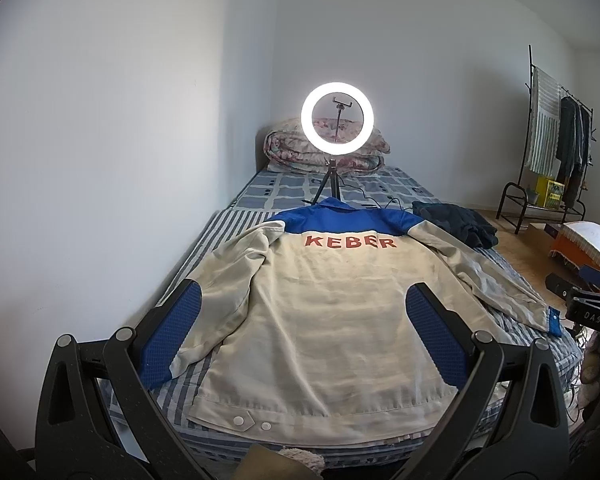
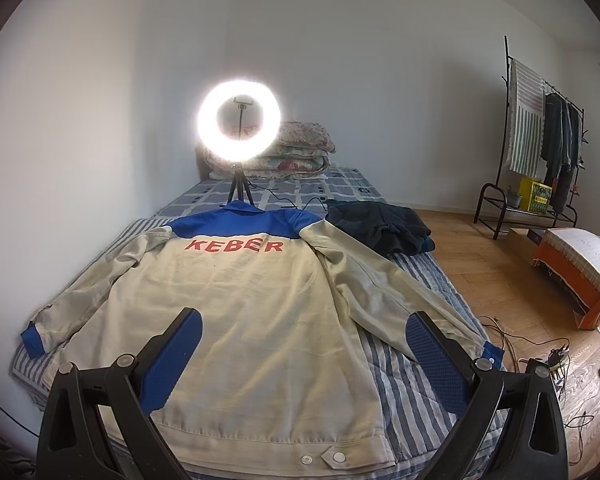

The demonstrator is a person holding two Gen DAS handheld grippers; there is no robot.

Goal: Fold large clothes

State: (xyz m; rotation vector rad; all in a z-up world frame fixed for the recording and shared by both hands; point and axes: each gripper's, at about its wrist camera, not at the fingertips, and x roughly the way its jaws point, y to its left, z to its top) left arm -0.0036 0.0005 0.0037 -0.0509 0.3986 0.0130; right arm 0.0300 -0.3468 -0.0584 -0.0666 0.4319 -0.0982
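A beige work jacket (image 1: pixel 320 320) with a blue yoke and red "KEBER" lettering lies back-up and spread flat on the bed, sleeves out to both sides; it also shows in the right wrist view (image 2: pixel 236 320). My left gripper (image 1: pixel 304 304) is open and empty, held above the jacket's lower back near the hem. My right gripper (image 2: pixel 304 332) is open and empty, above the jacket's lower right side. The right gripper's body shows at the right edge of the left wrist view (image 1: pixel 588 300).
The bed (image 2: pixel 412 392) has a striped and checked cover. A lit ring light on a tripod (image 1: pixel 337 120) stands behind the collar, cables trailing. A dark folded garment (image 2: pixel 380 224) lies at the right. A folded quilt (image 1: pixel 360 152) sits at the head. Clothes rack (image 2: pixel 540 140) and an orange stool (image 2: pixel 580 272) stand on the floor.
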